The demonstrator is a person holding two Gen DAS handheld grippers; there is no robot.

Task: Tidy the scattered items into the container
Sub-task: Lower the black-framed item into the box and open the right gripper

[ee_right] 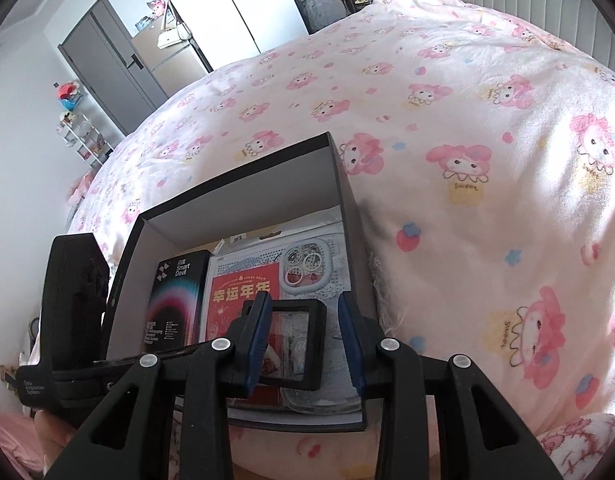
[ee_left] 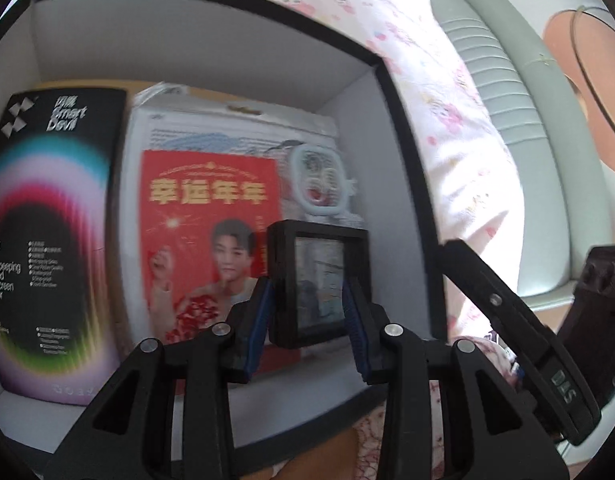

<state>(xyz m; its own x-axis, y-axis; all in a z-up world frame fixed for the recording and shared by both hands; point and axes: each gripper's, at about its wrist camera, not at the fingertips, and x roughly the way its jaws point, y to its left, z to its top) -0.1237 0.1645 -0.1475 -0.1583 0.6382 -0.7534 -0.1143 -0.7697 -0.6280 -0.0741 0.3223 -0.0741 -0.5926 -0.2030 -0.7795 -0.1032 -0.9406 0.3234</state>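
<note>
Here the left gripper (ee_left: 307, 280) pinches a small black square case (ee_left: 318, 272) with a clear window by its two sides, held over the open box (ee_left: 403, 160), black outside and plain white inside. Beneath it lie a glossy black "Smart Devil" pack (ee_left: 51, 220) marked "Anti-peeping", its smaller print blurred, and a red card (ee_left: 203, 208) reading "幸运年年". The right gripper (ee_right: 305, 312) is spread and empty above the pink cartoon bedcover (ee_right: 467, 120) printed "sweet".

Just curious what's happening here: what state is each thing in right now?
Box: open, partly filled.
Small black frame: clamped in left hand-held gripper, over the box.
Right hand-held gripper: open, empty.
Phone case pack: lying flat in box.
Screen protector pack: lying flat in box.
</note>
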